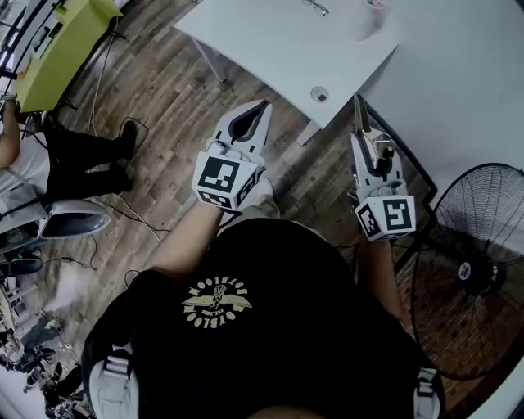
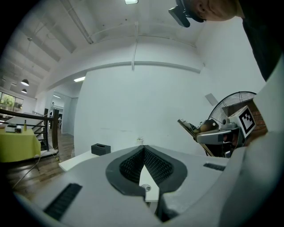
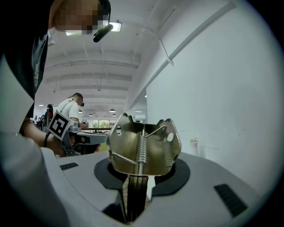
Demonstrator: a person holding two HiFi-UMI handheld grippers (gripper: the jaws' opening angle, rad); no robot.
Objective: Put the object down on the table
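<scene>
A brass-coloured metal spring clamp [image 3: 144, 148] stands between the jaws of my right gripper [image 3: 140, 174], which is shut on its lower end. From the head view the clamp [image 1: 358, 113] sticks out ahead of that gripper [image 1: 365, 139], over the wooden floor just short of the white table [image 1: 270, 41]. My left gripper [image 1: 261, 107] hangs level beside it, shut with nothing held. Its jaws meet at the tip [image 2: 143, 148] in the left gripper view, where the clamp [image 2: 191, 127] shows at the right.
On the table lie a small round thing [image 1: 319, 94], glasses [image 1: 316, 7] and a black box [image 2: 100, 149]. A standing fan [image 1: 479, 270] is close at my right. A yellow table [image 1: 57, 41] and a seated person [image 1: 78, 155] are at the left.
</scene>
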